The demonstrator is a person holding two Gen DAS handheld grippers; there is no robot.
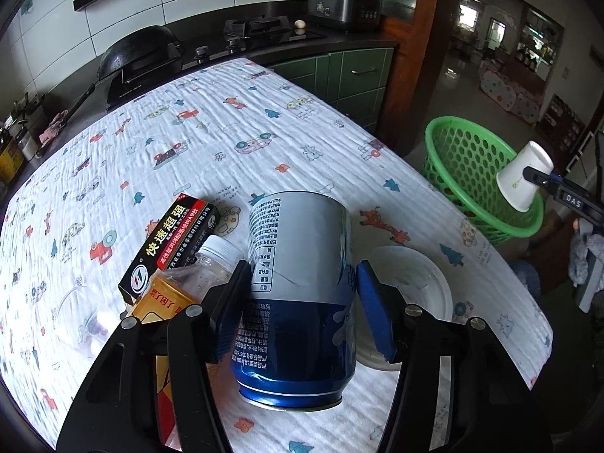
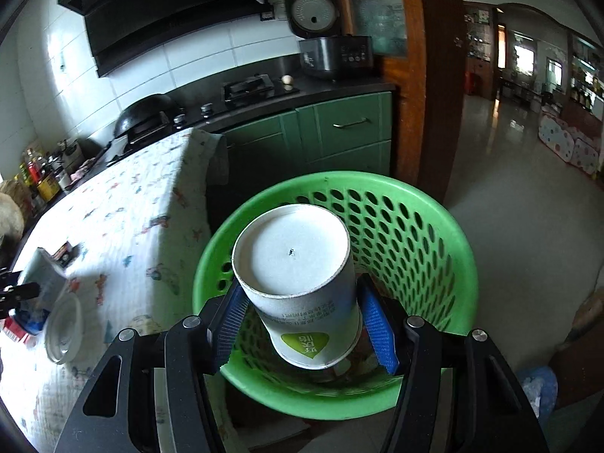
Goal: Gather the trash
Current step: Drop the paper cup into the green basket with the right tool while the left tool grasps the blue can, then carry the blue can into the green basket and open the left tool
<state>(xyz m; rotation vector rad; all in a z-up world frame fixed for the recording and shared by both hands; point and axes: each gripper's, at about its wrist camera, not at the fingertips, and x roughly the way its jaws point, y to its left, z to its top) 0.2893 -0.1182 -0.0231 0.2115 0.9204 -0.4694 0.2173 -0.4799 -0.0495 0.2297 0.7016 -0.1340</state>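
Note:
A blue and white drink can (image 1: 298,226) stands on the patterned tablecloth (image 1: 226,132). My left gripper (image 1: 302,268) is shut on it, a blue pad pressing on each side. My right gripper (image 2: 302,294) is shut on a white paper cup (image 2: 298,264) with a green leaf logo, its base turned toward the camera. The cup hangs over the mouth of the green perforated basket (image 2: 453,256), which stands on the floor beside the table. In the left wrist view the cup (image 1: 523,173) and right gripper (image 1: 558,185) show above the basket (image 1: 453,143).
A black glue box (image 1: 170,241) and a clear bottle with a yellow label (image 1: 211,264) lie just left of the can. A white round lid (image 1: 415,275) is on its right and a clear plastic cup (image 1: 83,317) far left. The stove counter (image 1: 264,34) runs behind the table.

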